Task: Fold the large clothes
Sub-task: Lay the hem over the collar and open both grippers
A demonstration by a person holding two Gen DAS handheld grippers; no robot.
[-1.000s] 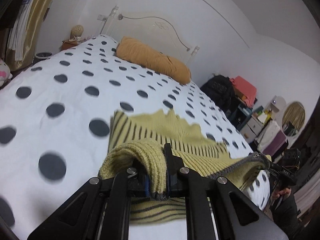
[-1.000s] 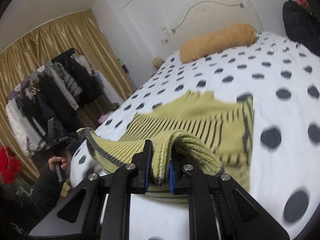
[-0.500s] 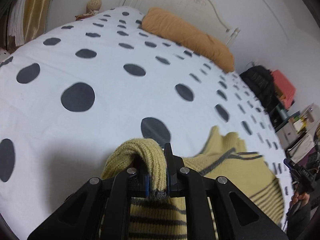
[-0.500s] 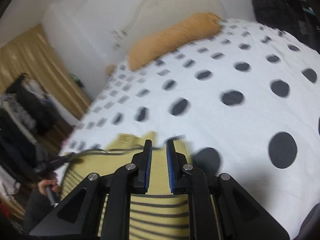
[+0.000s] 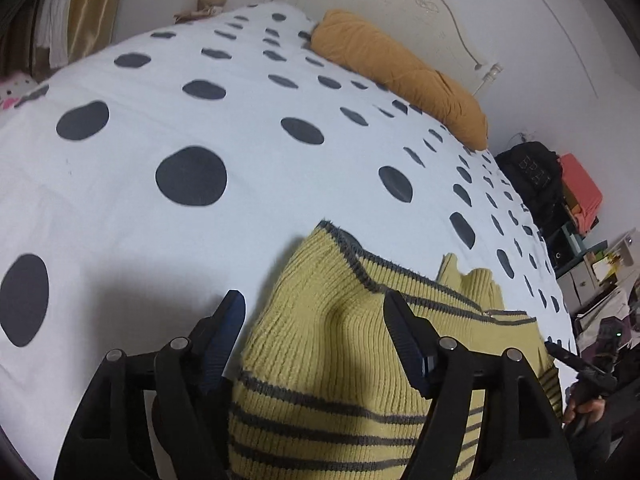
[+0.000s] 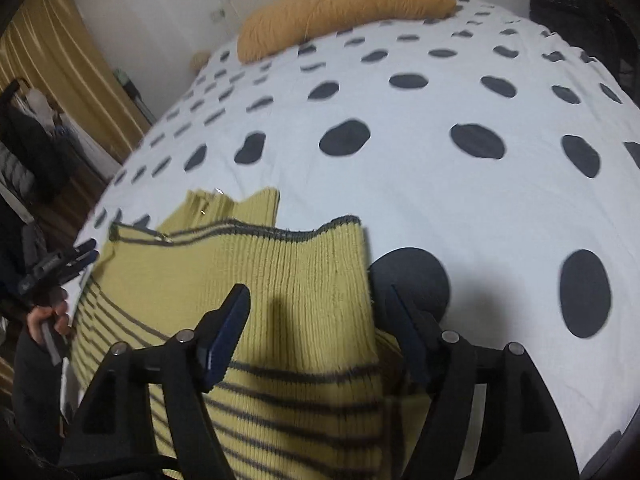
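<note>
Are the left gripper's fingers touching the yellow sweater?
Apart. The left wrist view shows the fingers spread wide, just opened, with the sweater lying loose between them.

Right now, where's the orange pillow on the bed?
The orange pillow lies at the far end of the polka-dot bed, against the white headboard, well beyond the yellow striped sweater. In the right wrist view it sits top centre.

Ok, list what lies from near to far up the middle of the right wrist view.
right hand-held gripper, jaws open → yellow striped sweater → white dotted bedspread → orange pillow → white wall
</note>
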